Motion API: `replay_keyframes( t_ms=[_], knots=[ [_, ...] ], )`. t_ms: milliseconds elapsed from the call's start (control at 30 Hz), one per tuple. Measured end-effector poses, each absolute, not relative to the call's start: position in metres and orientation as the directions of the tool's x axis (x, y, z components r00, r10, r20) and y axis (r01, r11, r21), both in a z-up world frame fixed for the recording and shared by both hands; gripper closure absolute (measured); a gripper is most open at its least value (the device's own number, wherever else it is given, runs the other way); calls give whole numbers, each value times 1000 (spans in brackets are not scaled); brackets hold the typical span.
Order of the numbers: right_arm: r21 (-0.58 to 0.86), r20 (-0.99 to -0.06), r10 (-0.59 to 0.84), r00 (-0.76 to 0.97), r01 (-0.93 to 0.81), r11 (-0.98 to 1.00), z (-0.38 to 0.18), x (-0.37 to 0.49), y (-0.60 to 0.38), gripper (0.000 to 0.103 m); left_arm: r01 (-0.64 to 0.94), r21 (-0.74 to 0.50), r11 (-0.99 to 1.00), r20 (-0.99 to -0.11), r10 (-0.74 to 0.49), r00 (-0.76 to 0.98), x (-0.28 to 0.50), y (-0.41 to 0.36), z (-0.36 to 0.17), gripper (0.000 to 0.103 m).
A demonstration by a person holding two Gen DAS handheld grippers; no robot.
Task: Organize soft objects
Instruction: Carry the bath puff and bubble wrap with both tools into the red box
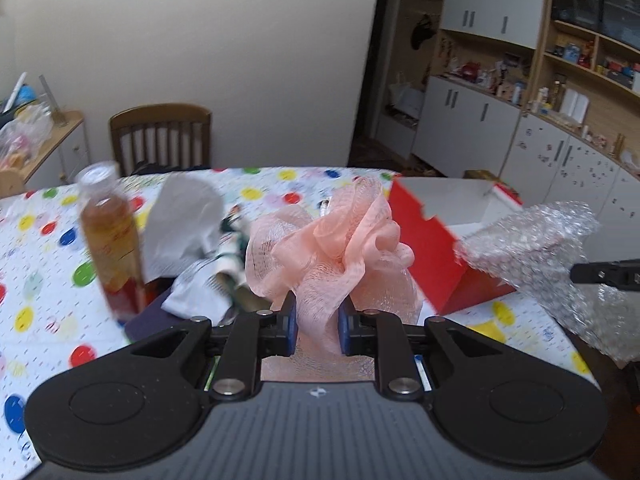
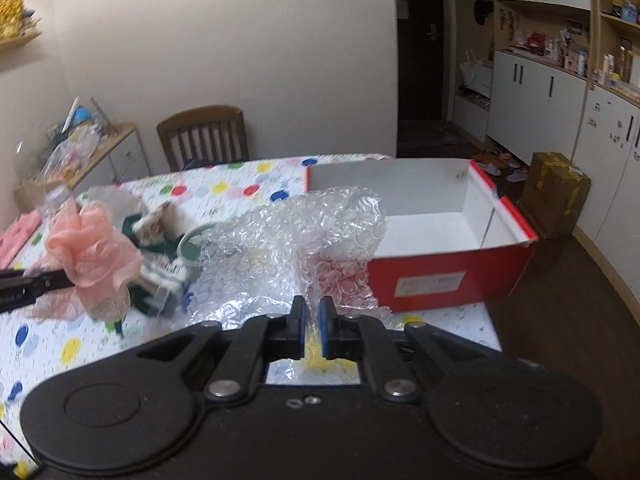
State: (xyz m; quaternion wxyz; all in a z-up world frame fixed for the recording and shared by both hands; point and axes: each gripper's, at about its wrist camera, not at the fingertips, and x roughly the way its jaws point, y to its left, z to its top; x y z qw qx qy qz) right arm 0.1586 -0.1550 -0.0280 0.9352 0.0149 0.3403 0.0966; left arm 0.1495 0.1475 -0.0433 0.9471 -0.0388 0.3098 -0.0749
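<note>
Spotted cloth covers the counter in the left view; one pink mesh puff is clamped by the left hand-held gripper, one bottle left. Right view: one bubble wrap sheet is pinched by the right hand-held gripper near one red box.

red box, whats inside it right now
In the right wrist view the red box shows only bare white floor and walls. The bubble wrap in the right gripper hides its near left corner.
</note>
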Motion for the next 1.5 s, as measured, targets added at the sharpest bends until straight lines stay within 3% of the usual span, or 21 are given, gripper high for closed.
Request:
replay_keyframes(
  t_ms=[467, 867, 1500],
  knots=[
    [84, -597, 200, 777, -188, 979, -5, 229, -219, 96, 165, -100, 981, -585, -192, 788, 212, 47, -20, 84],
    [101, -616, 193, 764, -166, 981, -21, 307, -282, 96, 181, -58, 982, -603, -179, 778, 280, -54, -17, 84],
    [-10, -735, 145, 662, -224, 975, -80, 389, -281, 96, 164, 13, 986, -769, -95, 632, 383, -129, -84, 84]
  ],
)
